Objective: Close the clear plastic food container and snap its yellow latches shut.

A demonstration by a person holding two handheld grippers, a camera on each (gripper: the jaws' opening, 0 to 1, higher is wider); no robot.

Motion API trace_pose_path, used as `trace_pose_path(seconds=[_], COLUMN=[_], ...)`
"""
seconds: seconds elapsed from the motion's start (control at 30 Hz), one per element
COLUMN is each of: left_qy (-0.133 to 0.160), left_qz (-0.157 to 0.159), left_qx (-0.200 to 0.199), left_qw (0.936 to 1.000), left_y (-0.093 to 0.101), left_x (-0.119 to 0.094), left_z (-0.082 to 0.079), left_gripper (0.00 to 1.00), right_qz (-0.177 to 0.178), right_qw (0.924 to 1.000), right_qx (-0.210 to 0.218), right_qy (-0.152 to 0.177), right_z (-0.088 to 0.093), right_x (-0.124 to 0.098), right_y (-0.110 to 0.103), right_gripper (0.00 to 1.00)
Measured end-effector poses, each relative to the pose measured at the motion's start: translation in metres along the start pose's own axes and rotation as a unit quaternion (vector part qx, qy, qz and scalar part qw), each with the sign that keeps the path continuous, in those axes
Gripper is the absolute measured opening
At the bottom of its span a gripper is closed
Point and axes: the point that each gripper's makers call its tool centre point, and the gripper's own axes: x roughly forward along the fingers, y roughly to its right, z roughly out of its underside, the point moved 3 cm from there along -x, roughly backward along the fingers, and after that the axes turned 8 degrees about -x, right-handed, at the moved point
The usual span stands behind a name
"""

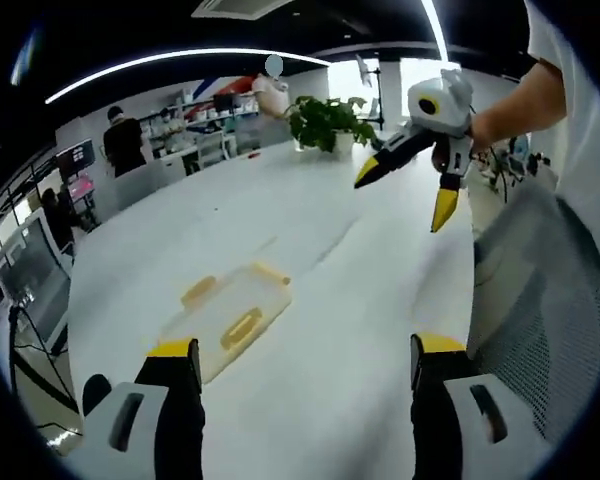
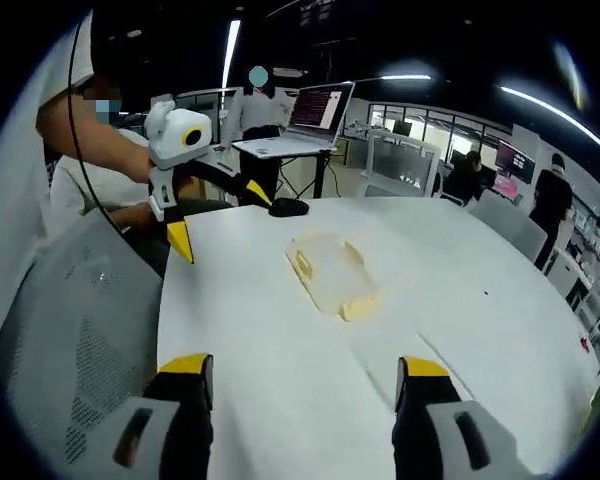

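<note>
Both grippers, left and right, have jaws spread wide, holding nothing, well above the white surface. Clear container with yellow latches lies flat between them.

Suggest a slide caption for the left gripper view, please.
Open left tongs face the food container on the white table.

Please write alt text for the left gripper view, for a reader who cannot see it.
A clear plastic food container with yellow latches lies on a white table, ahead of the open left hand-held gripper. The right hand-held gripper, also open, hovers above the table's far side near a potted plant.
</note>
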Motion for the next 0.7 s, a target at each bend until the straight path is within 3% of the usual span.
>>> trace_pose_path(seconds=[0.07,0.7], left_qy=[0.001,-0.028], left_qz=[0.002,0.017], left_qx=[0.000,0.030], left_qw=[1.0000,0.9990], left_y=[-0.001,-0.026], left_x=[0.001,0.006], left_z=[-0.001,0.000], left_gripper=[0.85,0.83], right_qz=[-0.006,-0.041], right_qw=[0.9998,0.9987], right_qx=[0.016,-0.028], right_qy=[0.008,-0.007], right_z=[-0.003,-0.012], right_x=[0.001,0.027], right_y=[0.001,0.018], right_gripper=[0.72,0.71])
